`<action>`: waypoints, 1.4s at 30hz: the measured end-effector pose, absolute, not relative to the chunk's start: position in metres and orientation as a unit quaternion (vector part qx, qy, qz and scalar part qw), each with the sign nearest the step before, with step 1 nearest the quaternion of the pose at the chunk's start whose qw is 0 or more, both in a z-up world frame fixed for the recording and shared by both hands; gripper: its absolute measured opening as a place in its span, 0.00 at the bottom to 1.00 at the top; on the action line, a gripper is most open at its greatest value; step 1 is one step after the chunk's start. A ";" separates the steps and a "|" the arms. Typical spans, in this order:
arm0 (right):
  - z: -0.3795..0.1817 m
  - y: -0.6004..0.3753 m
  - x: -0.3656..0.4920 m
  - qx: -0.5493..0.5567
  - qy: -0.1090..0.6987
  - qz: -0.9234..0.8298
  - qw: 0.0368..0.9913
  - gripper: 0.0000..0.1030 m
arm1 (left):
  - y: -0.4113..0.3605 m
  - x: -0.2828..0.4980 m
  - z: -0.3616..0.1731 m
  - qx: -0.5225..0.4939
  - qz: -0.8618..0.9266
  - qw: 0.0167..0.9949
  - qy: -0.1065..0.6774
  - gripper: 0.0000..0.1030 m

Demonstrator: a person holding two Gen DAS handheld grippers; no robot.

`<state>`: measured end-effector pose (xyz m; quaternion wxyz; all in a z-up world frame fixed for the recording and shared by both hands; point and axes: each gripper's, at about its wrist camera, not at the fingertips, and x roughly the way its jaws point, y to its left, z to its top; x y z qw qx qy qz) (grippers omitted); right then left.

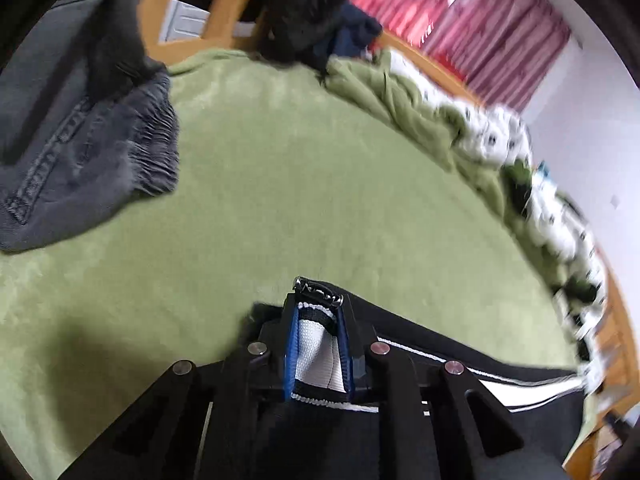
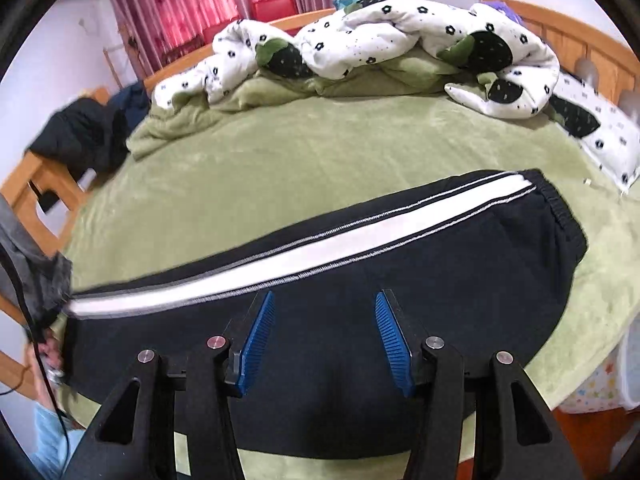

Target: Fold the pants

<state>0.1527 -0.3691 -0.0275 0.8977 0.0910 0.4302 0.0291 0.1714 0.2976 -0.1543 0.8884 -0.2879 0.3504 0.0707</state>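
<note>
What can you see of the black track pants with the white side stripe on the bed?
The black track pants with the white side stripe look like soft knit, lying flat across the green fleece blanket. A ribbed black elastic band ends them at right. The left gripper is shut on their striped end; the right gripper is open above them.

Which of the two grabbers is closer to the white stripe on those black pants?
Left. The left gripper has its fingers pinched on the black pants right at the white stripe. The right gripper hangs open over plain black cloth beside the stripe.
</note>
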 end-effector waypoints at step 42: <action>-0.079 -0.333 0.180 0.099 0.406 0.101 0.903 0.51 | 0.241 -0.008 -0.153 -0.339 0.024 0.872 0.352 0.58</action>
